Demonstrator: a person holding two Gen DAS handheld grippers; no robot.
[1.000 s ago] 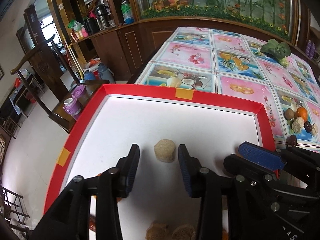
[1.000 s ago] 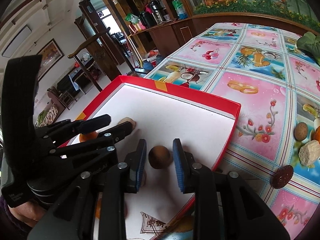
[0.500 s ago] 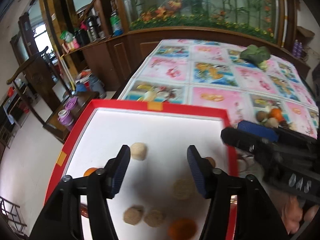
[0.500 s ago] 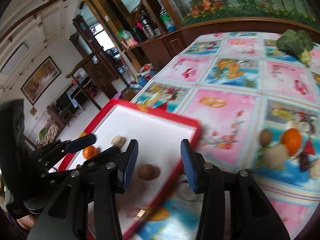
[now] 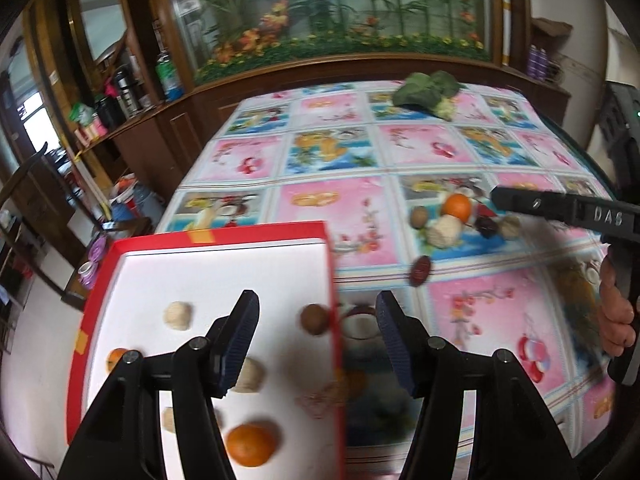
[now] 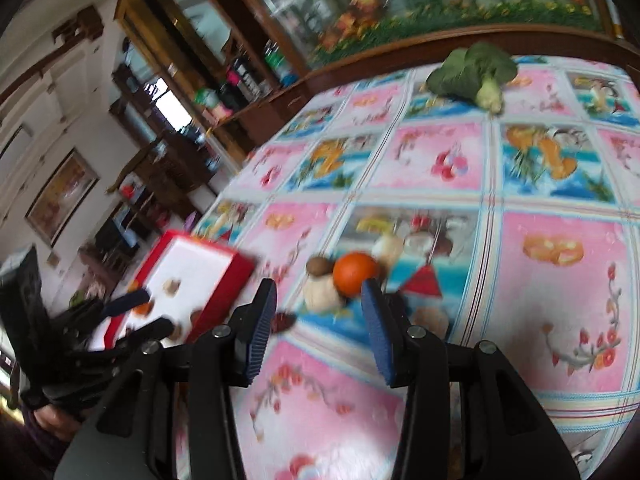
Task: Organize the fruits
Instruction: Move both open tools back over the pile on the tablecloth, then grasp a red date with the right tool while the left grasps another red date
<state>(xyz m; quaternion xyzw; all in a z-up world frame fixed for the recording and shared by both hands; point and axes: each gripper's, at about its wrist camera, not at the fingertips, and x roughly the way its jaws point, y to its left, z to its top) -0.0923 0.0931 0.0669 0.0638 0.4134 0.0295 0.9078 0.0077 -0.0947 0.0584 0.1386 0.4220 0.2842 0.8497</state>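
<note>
Right wrist: right hand-held gripper (image 6: 318,326) wide open, empty, prob. above orange (image 6: 355,273).

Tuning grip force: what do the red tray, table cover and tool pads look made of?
Tray: looks like cardboard, matte red rim, white floor, taped edges. Table cover: probably plastic sheet; printed, faintly glossy. Left tool and right tool pads: blue, ribbed, likely rubber or soft plastic; blur leaves it open.
</note>
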